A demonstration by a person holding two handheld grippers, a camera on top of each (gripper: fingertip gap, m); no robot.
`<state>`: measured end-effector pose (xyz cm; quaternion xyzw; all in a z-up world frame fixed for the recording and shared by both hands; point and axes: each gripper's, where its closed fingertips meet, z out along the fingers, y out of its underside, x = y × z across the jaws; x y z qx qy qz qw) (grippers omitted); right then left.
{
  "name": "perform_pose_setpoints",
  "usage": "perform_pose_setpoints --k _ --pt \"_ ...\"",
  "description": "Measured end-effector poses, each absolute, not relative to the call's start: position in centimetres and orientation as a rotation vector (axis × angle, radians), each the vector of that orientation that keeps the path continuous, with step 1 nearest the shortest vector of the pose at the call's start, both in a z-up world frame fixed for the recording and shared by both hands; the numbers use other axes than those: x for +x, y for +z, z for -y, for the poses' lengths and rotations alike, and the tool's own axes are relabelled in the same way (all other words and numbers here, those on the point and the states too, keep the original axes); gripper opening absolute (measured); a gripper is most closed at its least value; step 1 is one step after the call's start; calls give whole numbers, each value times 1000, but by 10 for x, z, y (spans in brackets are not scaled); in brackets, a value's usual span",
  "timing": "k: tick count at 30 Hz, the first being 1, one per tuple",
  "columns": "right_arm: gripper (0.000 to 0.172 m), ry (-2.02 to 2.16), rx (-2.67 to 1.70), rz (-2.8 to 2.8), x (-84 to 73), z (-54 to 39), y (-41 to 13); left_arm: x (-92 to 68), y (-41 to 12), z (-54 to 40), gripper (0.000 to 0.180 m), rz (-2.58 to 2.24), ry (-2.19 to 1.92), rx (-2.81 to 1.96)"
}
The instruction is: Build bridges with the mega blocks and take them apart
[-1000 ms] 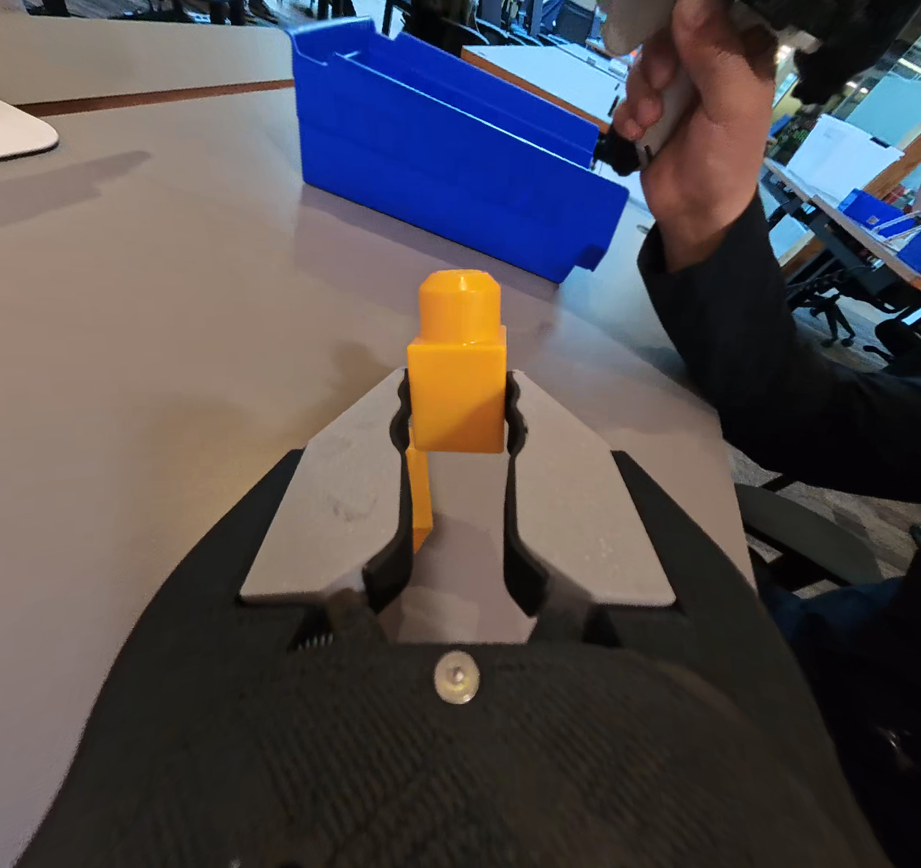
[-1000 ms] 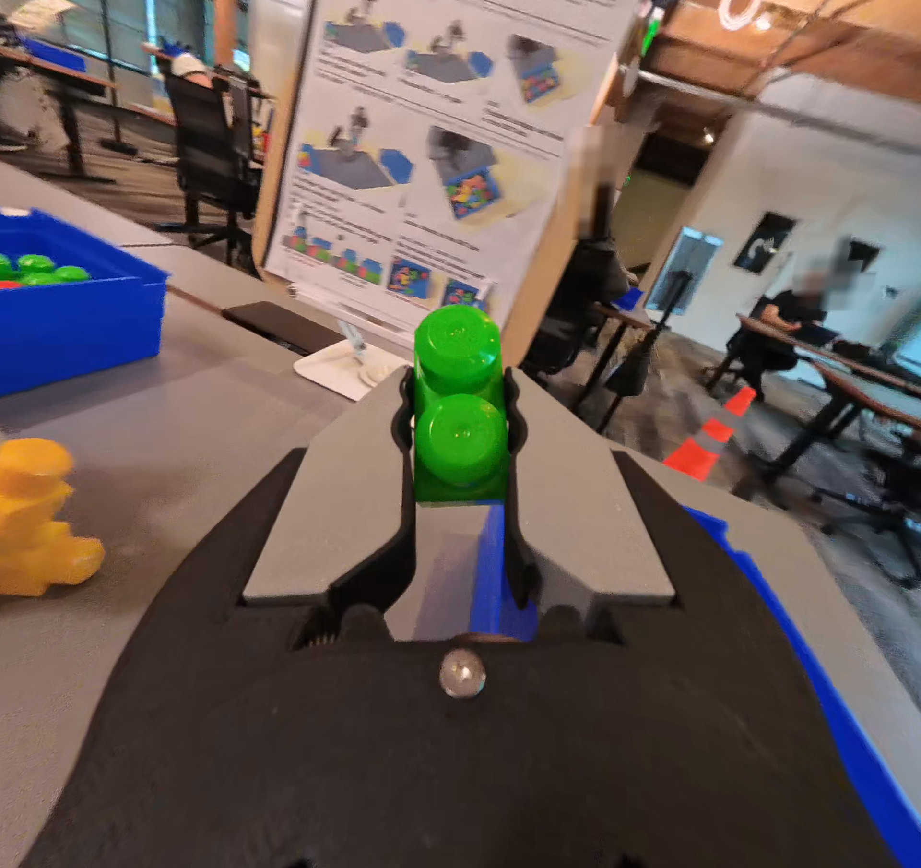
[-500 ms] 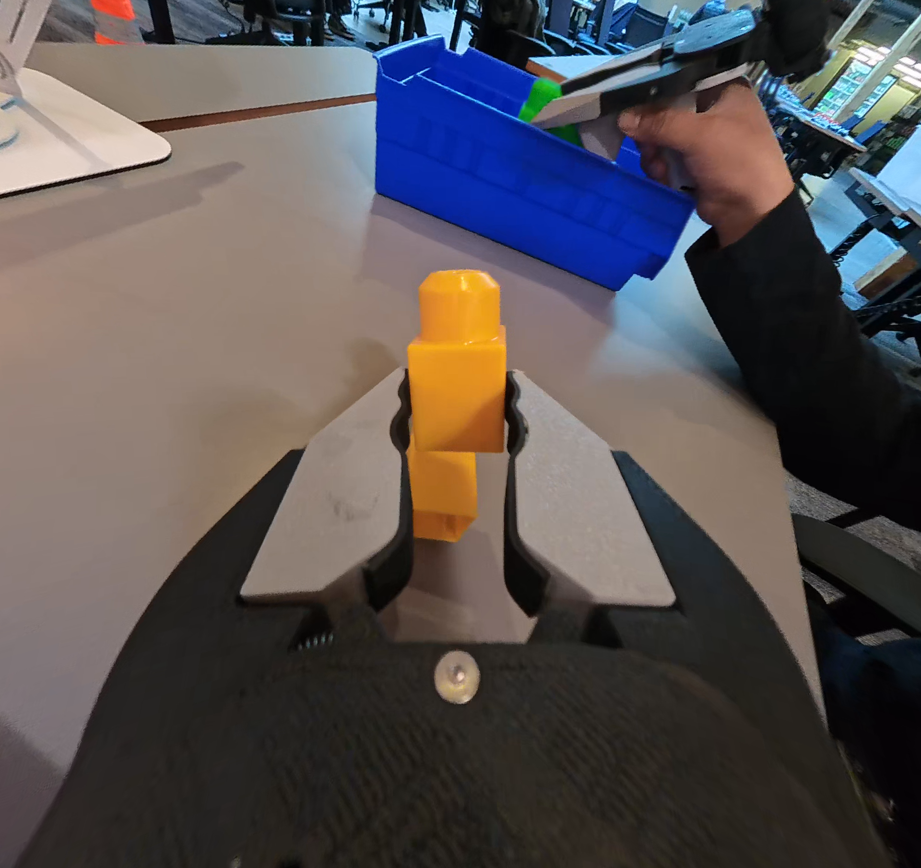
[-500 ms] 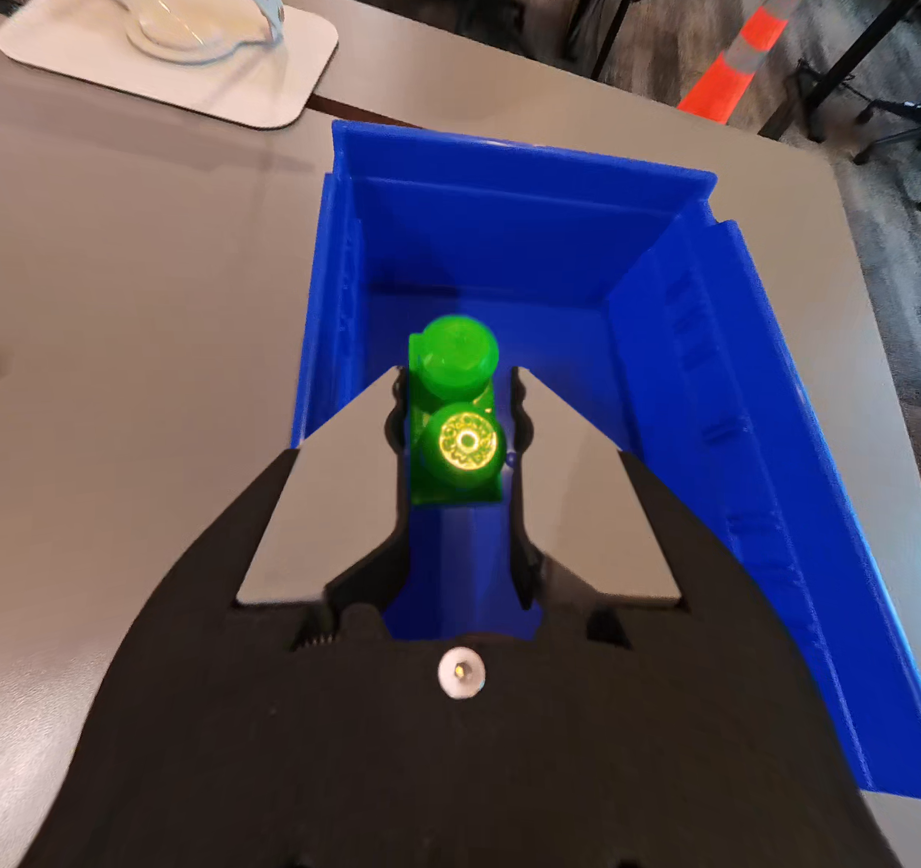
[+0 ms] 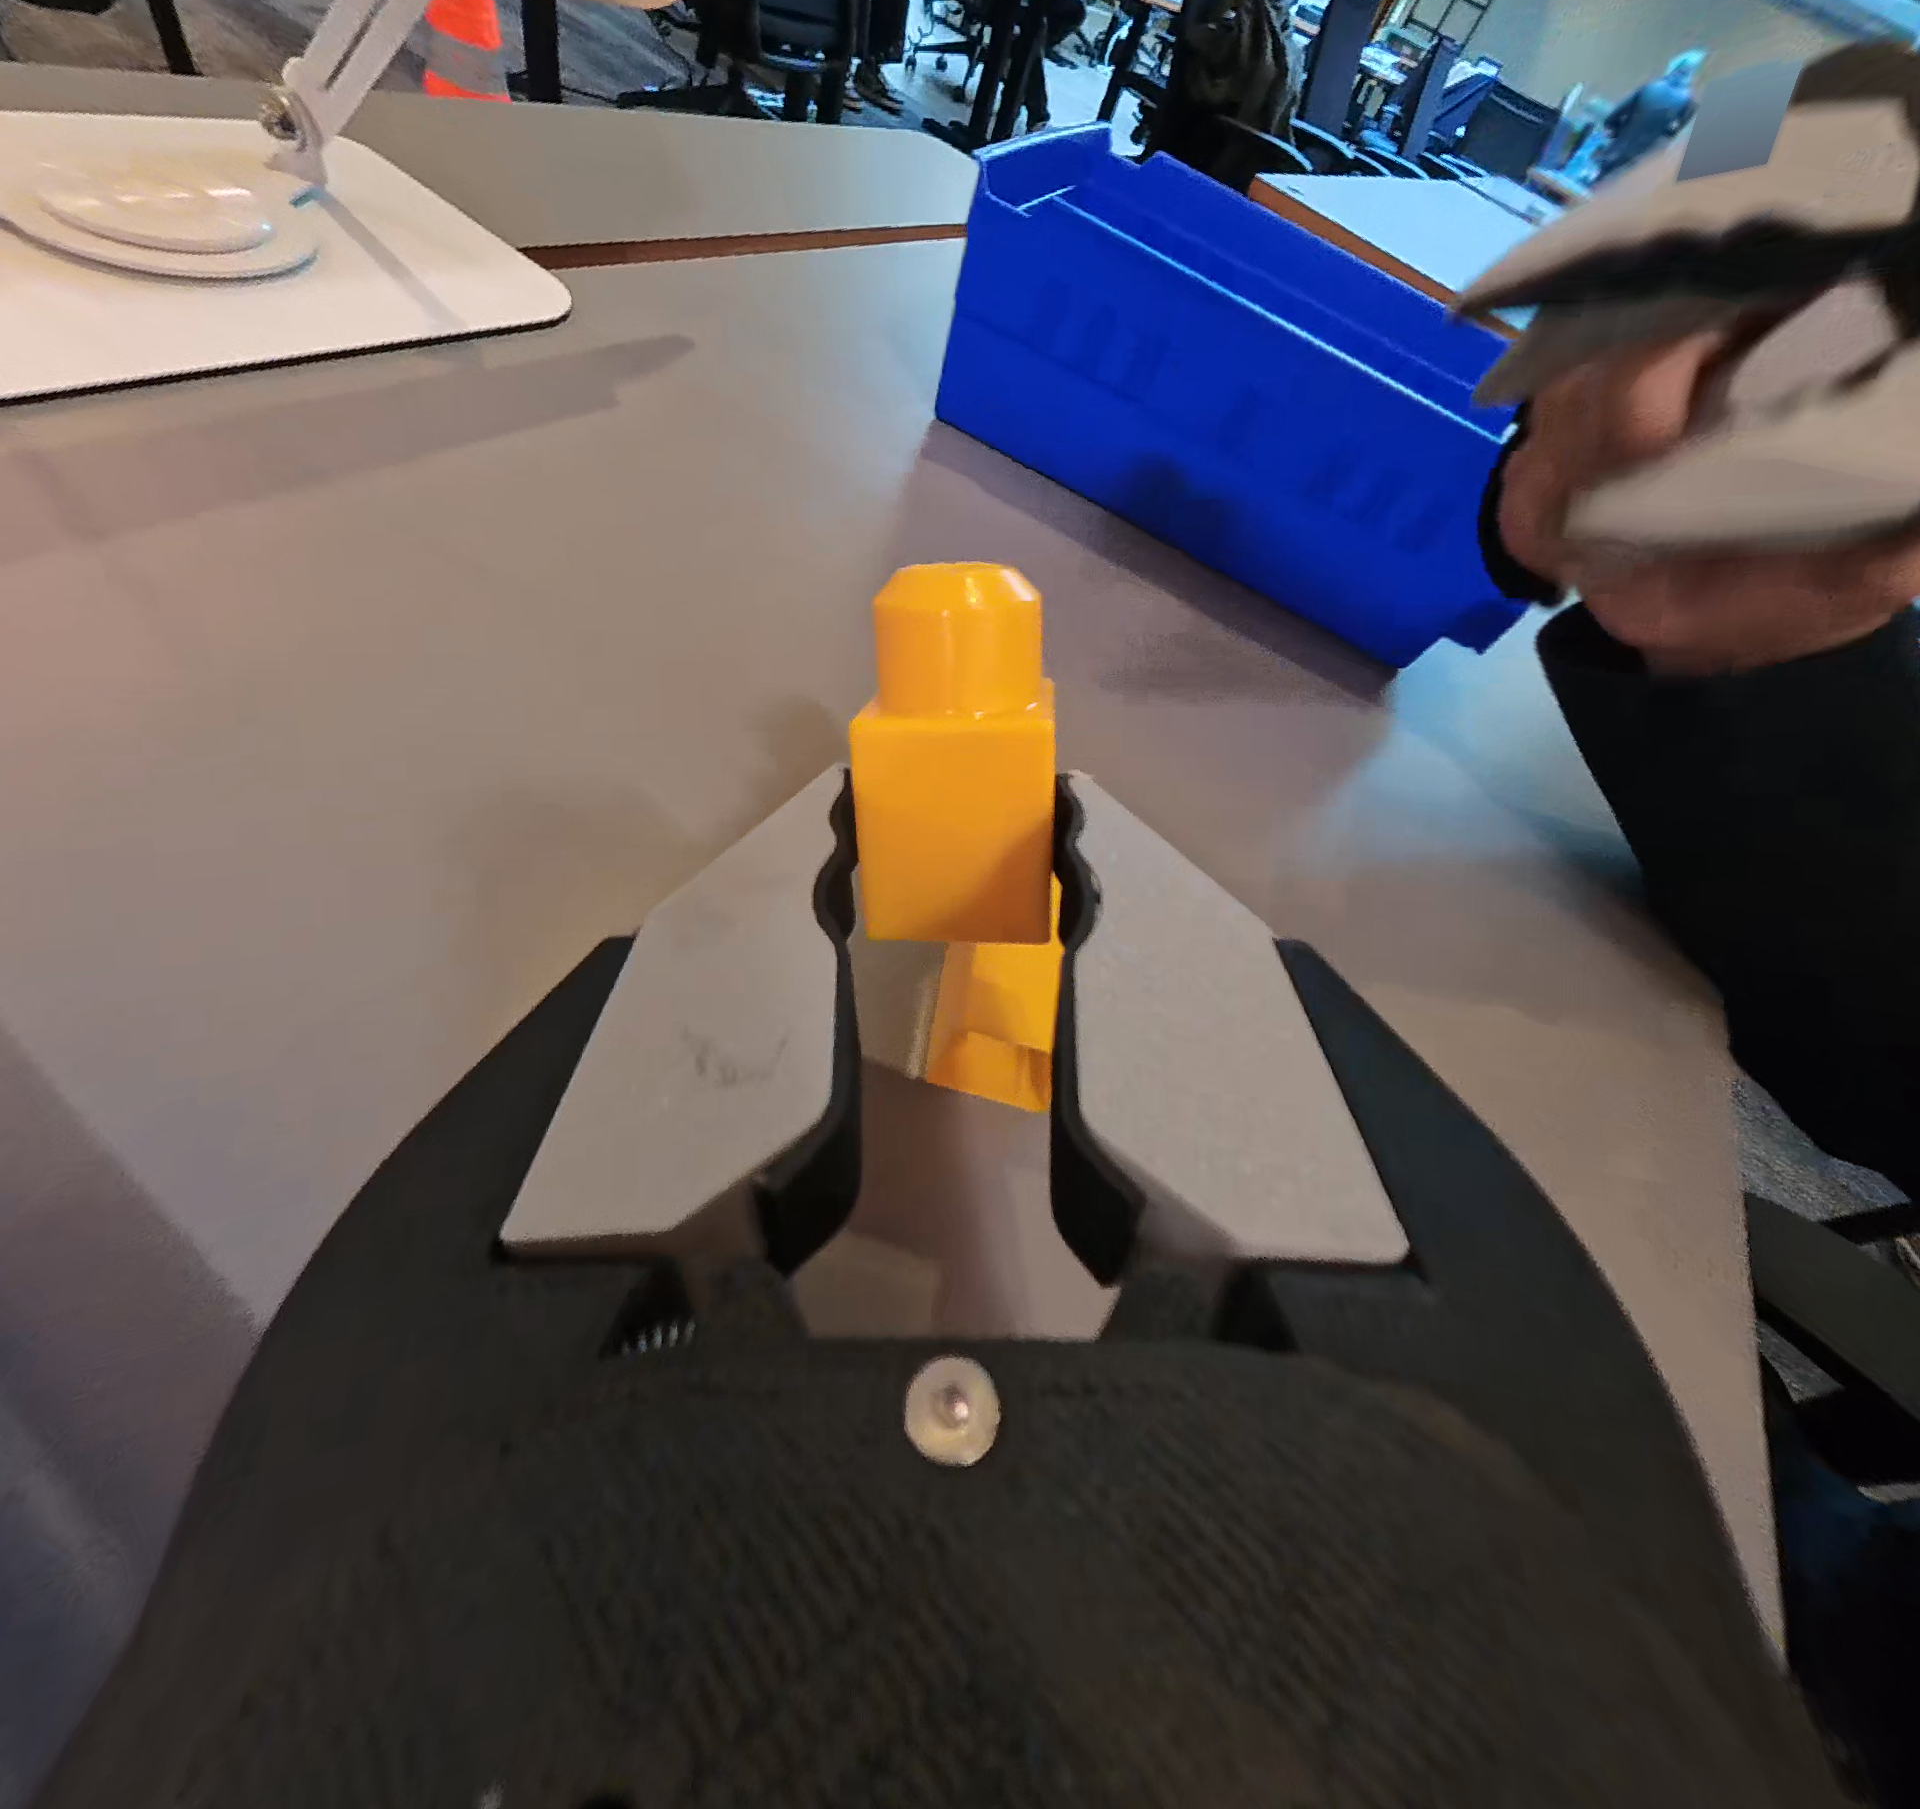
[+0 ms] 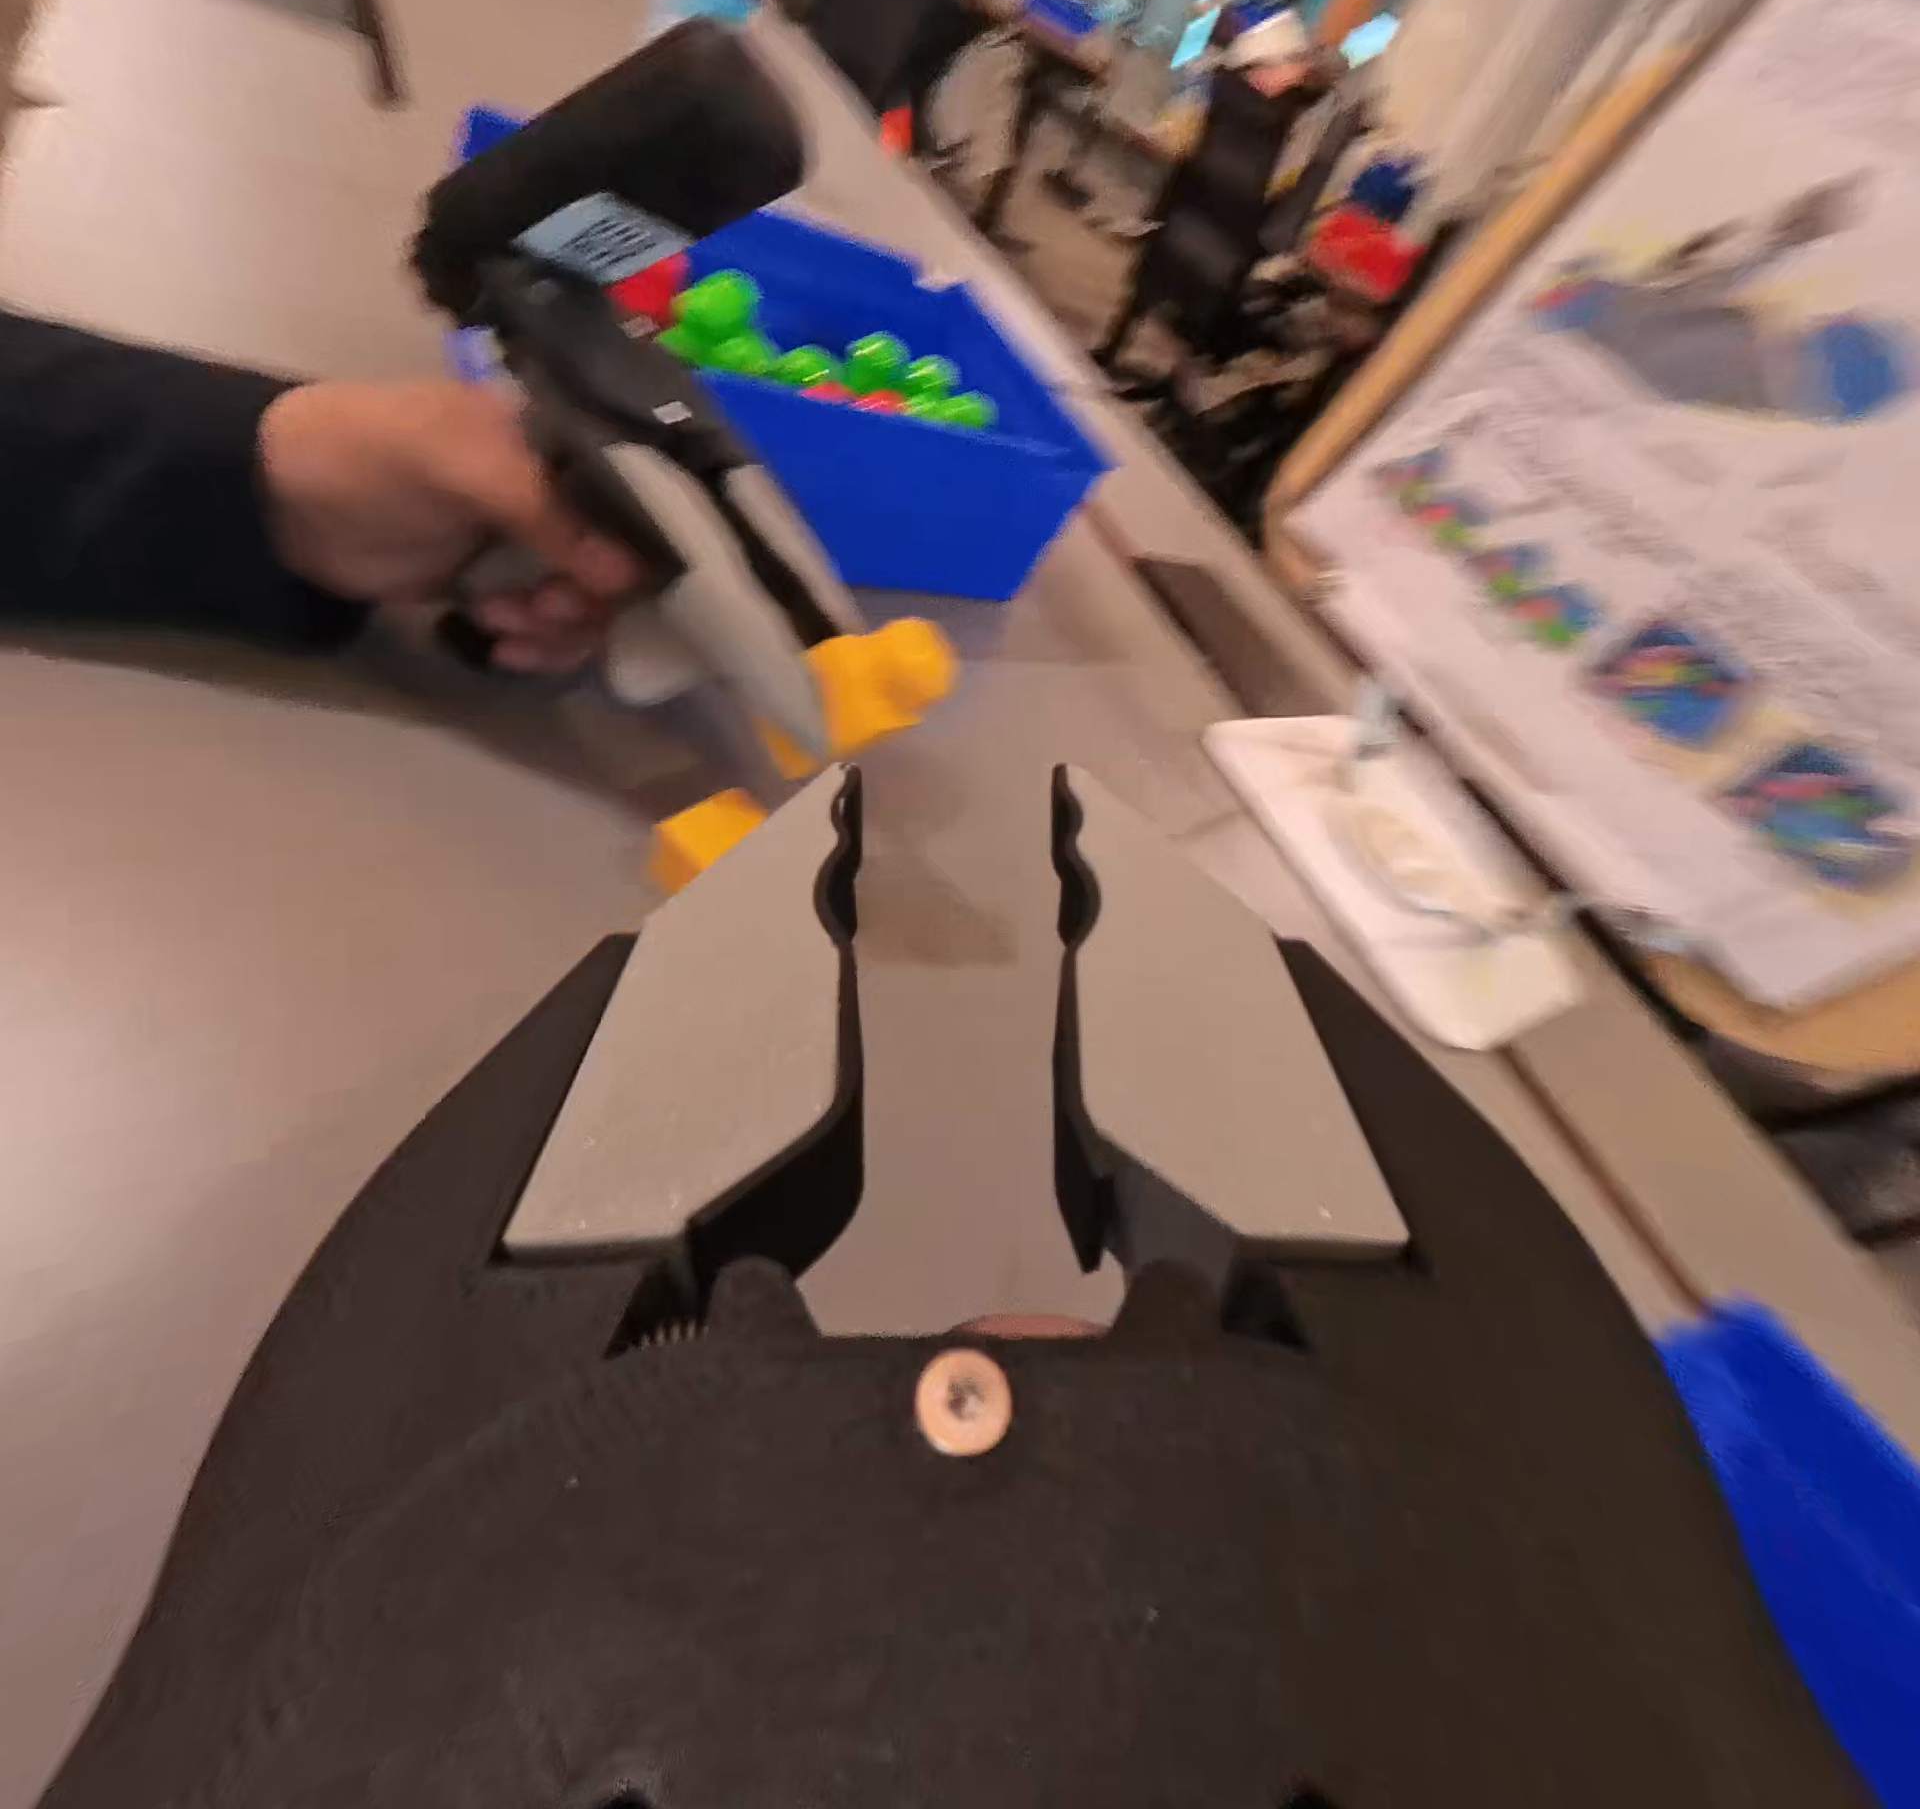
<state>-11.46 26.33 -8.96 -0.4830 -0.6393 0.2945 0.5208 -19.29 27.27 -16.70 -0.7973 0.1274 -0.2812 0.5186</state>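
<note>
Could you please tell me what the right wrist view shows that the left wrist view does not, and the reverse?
Only the right wrist view shows the blue bin holding green and red blocks, the instruction board and the right gripper's jaws, apart with nothing between them. Only the left wrist view shows, up close, both pads of the left gripper pressed on the orange block, and the other blue bin's side wall, its inside hidden. Both show the grey table, the white stand base and the orange block in the left gripper.
</note>
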Motion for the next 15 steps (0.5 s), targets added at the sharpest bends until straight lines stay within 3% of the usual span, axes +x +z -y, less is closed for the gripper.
perform_pose_setpoints --k 2,8,15 --pt "48 788 -1232 1705 -134 -241 -125 -195 -167 -273 35 -294 -679 -1916" --pt "49 558 -1278 1961 -169 -235 -203 -202 -161 -274 35 -260 -657 -1893" --pt "33 502 -1346 1972 -182 -246 -227 -203 -160 -273 35 -254 -664 -1891"
